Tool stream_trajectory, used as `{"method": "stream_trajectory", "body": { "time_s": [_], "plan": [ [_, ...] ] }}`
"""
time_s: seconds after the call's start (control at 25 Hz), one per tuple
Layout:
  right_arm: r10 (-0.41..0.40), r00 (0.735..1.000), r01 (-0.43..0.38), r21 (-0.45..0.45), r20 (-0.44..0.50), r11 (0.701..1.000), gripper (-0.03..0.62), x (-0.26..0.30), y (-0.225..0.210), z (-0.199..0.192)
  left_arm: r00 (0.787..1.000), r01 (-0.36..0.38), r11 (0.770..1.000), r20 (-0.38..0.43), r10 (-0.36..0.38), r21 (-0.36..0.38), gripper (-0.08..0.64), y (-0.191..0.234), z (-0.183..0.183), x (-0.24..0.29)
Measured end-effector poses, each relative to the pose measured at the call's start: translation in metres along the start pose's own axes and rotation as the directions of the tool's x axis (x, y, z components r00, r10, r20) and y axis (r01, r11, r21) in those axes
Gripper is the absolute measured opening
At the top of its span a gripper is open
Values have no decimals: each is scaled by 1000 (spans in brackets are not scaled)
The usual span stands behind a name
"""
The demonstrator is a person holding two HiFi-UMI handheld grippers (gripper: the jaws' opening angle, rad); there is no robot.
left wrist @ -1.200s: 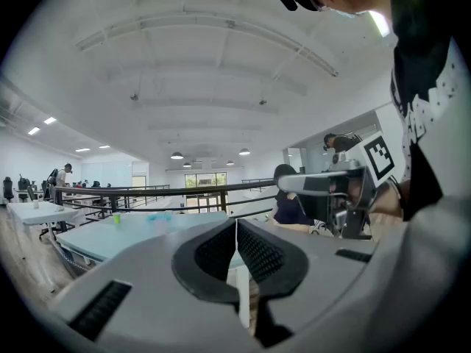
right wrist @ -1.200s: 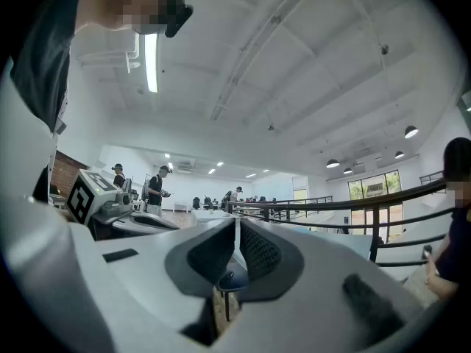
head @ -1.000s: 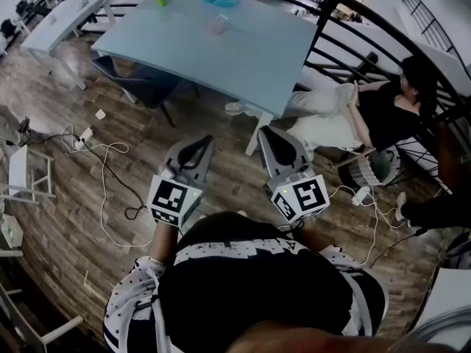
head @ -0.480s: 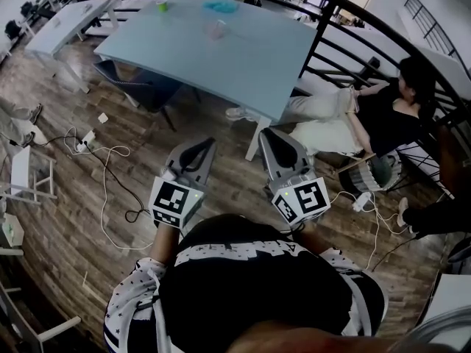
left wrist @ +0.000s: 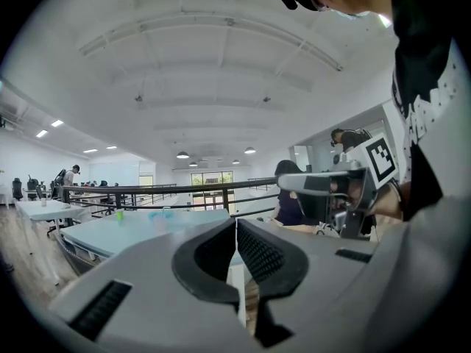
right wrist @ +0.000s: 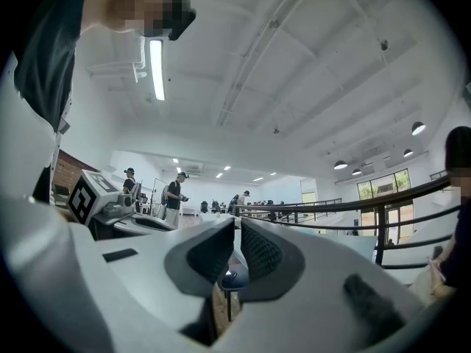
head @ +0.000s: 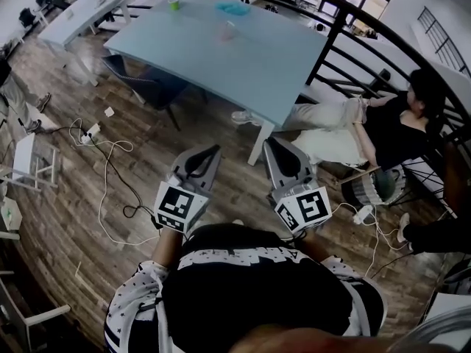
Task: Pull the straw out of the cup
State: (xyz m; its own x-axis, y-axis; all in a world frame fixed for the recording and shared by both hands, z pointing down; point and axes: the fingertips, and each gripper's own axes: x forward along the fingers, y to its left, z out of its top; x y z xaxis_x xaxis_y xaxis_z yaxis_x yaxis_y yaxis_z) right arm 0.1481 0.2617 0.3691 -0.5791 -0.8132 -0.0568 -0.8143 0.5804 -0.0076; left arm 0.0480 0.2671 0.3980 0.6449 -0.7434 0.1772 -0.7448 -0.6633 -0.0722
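Observation:
A pale translucent cup [head: 229, 29] stands far off on the light blue table [head: 265, 65]; a straw in it is too small to make out. A green cup [head: 174, 2] and a blue thing [head: 234, 7] sit near the table's back edge. My left gripper [head: 213, 150] and right gripper [head: 271, 141] are held side by side over the wooden floor, well short of the table. Both are shut with nothing between the jaws [left wrist: 236, 223] [right wrist: 238, 223]. The left gripper view shows the table [left wrist: 132, 230] and the green cup [left wrist: 118, 214] ahead.
A person [head: 383, 120] sits at the right of the table by a black railing [head: 331, 28]. A dark chair [head: 147, 87] stands under the table's left side. Cables [head: 110, 175] and a power strip lie on the floor. A white table [head: 81, 9] stands at far left.
The table and cup have shifted right and slightly lower in the head view. Both grippers stay shut, side by side, in the same pose.

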Motion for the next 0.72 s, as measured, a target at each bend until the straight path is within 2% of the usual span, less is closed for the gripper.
{"method": "stream_trajectory", "body": {
  "time_s": [0.36, 0.72],
  "plan": [
    [69, 997, -70, 33, 23, 997, 38, 8, 8, -3, 995, -94, 996, -25, 94, -4, 15, 7, -3, -18],
    [90, 995, -94, 62, 52, 994, 38, 8, 7, -4, 996, -85, 996, -32, 85, 13, 14, 3, -1, -13]
  ]
}}
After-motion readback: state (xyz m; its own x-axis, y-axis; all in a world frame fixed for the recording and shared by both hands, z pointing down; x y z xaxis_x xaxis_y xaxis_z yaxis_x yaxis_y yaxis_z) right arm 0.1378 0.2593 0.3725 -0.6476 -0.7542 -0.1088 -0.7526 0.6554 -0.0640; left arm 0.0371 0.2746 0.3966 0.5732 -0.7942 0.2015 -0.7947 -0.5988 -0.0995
